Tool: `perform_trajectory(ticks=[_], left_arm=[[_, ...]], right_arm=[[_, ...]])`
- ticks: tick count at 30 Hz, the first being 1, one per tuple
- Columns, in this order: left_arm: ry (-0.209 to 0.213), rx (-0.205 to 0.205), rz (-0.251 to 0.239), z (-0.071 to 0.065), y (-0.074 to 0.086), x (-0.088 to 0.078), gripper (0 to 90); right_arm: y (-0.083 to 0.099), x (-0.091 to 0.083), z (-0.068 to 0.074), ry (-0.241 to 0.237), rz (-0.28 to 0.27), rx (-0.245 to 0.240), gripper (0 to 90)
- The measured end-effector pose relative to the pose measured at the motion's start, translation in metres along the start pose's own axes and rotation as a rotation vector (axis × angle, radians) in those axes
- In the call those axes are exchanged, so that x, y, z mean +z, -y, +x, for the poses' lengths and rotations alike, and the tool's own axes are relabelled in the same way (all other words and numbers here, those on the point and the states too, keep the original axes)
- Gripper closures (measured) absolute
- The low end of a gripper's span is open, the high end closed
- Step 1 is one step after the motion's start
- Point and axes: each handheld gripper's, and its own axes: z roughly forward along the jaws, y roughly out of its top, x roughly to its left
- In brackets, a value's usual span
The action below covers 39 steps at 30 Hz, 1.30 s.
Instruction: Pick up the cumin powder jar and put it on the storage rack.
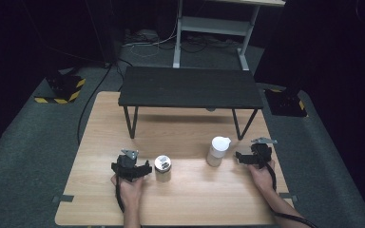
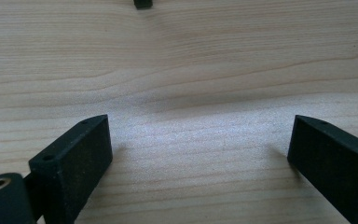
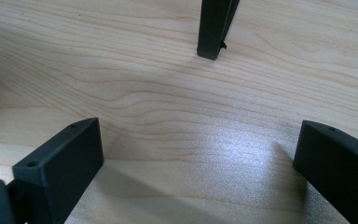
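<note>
Left gripper (image 1: pixel 146 169), right gripper (image 1: pixel 238 156): fingers spread, empty, low over tabletop (image 1: pixel 190 194). Advice: centre the fingers around jar (image 1: pixel 162 167) and bottle (image 1: pixel 218 151) before closing.

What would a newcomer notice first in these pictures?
Probably the black shelf standing at the far half of the wooden table. Nearer, a small metal can stands just right of the left hand-held gripper, and a white bottle stands left of the right hand-held gripper. Both grippers rest open, holding nothing.
</note>
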Motion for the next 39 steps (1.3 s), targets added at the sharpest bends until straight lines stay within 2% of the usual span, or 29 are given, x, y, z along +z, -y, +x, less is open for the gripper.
perform_trajectory(ticks=[31,39], left_arm=[[-0.004,-0.005,0.004,-0.0005,-0.0006,0.0001,5.4],[-0.001,0.010,0.008,0.0002,-0.0016,0.0001,3.1]], right_arm=[[-0.0002,0.0001,-0.0003,-0.001,0.001,0.000,0.7],[-0.0003,0.0002,-0.0003,-0.001,0.001,0.000,0.7]])
